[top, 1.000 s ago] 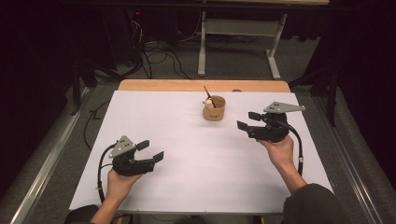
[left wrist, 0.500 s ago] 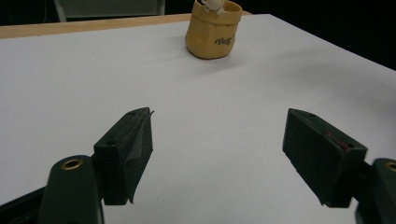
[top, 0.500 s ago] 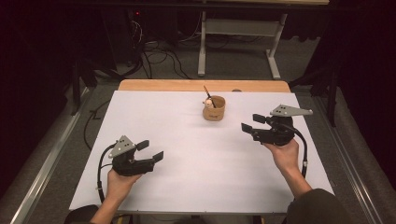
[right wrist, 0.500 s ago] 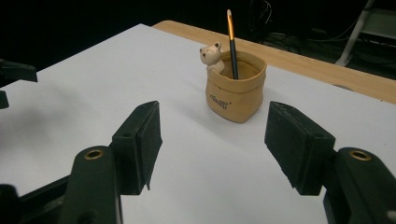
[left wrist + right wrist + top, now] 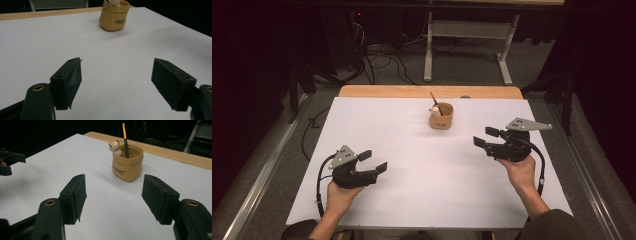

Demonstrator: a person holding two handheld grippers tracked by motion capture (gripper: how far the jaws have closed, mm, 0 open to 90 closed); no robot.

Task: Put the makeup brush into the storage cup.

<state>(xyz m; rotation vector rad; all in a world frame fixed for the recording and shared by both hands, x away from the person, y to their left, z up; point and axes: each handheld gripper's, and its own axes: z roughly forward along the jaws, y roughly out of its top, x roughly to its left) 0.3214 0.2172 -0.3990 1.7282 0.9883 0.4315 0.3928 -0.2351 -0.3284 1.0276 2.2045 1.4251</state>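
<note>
Two open grippers, one small pot between them

Two things stood in the tan pot [image 5: 441, 119] near the table's [image 5: 377, 125] far edge: a dark pen [image 5: 125, 141] and a small bear figure [image 5: 115, 147]; the pot's lettering was too small to read. The left gripper [image 5: 373, 161] and right gripper [image 5: 485, 136] both gaped wide, holding nothing, well apart from the pot. Bare white tabletop lay all around them.

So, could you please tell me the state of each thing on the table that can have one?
Tan pot: upright, open-topped, untouched.
Pen: standing in the pot, leaning.
Bear figure: at the pot's rim.
Left gripper: open, holding nothing.
Right gripper: open, holding nothing.
</note>
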